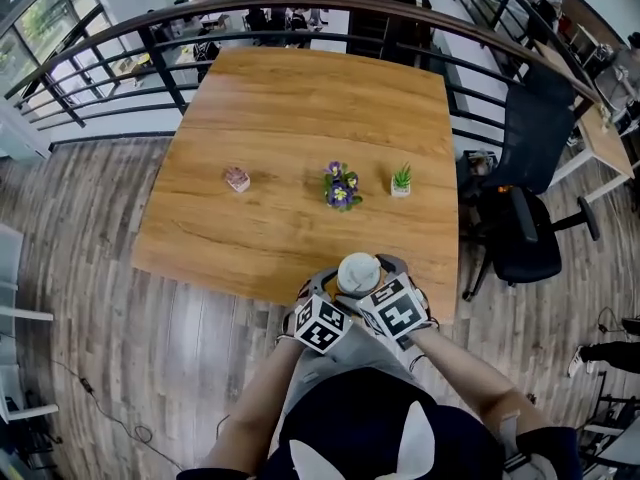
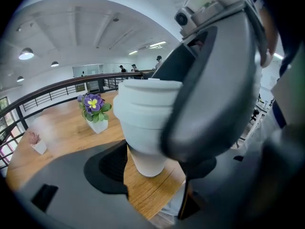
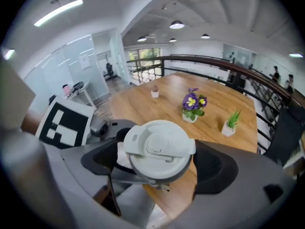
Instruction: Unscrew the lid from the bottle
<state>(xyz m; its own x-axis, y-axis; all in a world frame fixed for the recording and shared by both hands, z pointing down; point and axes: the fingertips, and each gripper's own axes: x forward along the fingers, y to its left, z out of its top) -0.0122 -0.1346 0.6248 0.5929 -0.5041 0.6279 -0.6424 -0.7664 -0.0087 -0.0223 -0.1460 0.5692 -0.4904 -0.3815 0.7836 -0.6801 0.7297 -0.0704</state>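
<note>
A white bottle (image 1: 358, 271) with a white flip-top lid (image 3: 159, 147) stands upright at the near edge of the wooden table (image 1: 300, 108). My left gripper (image 1: 340, 290) comes at it from the side and is shut on the bottle body (image 2: 143, 123), one jaw on each side below the lid. My right gripper (image 1: 372, 273) hangs over the top, and the lid sits between its jaws (image 3: 162, 163). Those jaws stand wide, with a thin gap beside the lid, so the right gripper is open. The bottle's lower part is hidden in the head view.
Three small pots stand in a row mid-table: a pink one (image 1: 237, 179), purple flowers (image 1: 341, 186) and a green plant (image 1: 401, 180). A black office chair (image 1: 530, 208) stands to the right of the table. A dark railing (image 1: 300, 18) curves round the far side.
</note>
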